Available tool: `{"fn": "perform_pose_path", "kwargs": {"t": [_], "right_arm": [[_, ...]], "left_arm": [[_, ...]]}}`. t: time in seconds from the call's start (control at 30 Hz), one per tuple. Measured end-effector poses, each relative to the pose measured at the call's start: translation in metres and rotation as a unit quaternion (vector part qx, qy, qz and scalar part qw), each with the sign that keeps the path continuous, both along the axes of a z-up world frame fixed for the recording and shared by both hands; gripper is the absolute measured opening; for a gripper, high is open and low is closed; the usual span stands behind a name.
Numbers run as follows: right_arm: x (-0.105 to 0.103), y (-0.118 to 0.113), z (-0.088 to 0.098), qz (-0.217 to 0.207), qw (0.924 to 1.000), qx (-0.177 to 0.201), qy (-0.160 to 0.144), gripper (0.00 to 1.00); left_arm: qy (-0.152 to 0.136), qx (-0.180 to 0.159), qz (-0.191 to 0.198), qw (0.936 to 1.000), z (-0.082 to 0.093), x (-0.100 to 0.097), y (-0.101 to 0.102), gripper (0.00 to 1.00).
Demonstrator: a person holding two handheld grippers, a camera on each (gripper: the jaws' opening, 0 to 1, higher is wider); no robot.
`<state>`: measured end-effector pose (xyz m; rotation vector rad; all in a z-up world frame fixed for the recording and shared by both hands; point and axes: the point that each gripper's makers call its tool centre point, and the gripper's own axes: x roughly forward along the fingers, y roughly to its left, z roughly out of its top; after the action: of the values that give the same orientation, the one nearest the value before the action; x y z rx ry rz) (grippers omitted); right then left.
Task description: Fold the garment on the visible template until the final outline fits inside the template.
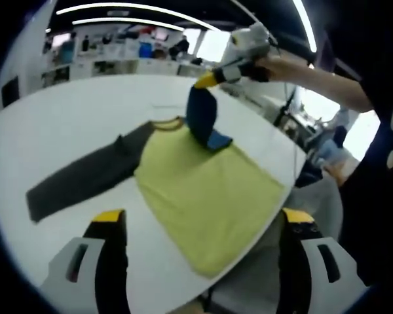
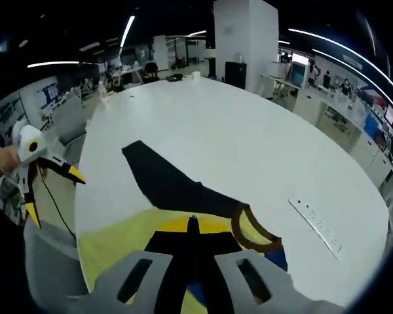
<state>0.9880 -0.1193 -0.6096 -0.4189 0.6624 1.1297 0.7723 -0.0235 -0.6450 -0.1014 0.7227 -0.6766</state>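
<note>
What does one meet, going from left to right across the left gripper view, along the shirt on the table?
Dark sleeve lying flat → yellow body of the shirt → blue sleeve lifted by the right gripper → table edge.

A large white round-edged table (image 1: 65, 124) carries a yellow-bodied shirt (image 1: 209, 190) lying flat near its edge, hem toward the rim, one dark grey sleeve (image 1: 78, 180) stretched out across the bare top. In the right gripper view a pale ruler-like strip (image 2: 316, 226) lies well apart from the shirt
</note>
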Motion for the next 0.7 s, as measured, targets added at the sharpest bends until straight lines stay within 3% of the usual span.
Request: {"fn": "perform_pose_path", "kwargs": {"t": [0.37, 0.7], "right_arm": [[-0.005, 0.030, -0.043, 0.003, 0.9993, -0.022, 0.030, 0.02], [-0.010, 0.053, -0.073, -0.025, 0.9963, -0.020, 0.079, 0.02]], "left_arm": [[-0.005, 0.009, -0.009, 0.9999, -0.007, -0.003, 0.006, 0.98], [0.002, 0.005, -0.003, 1.0000, -0.016, -0.005, 0.012, 0.97]]}}
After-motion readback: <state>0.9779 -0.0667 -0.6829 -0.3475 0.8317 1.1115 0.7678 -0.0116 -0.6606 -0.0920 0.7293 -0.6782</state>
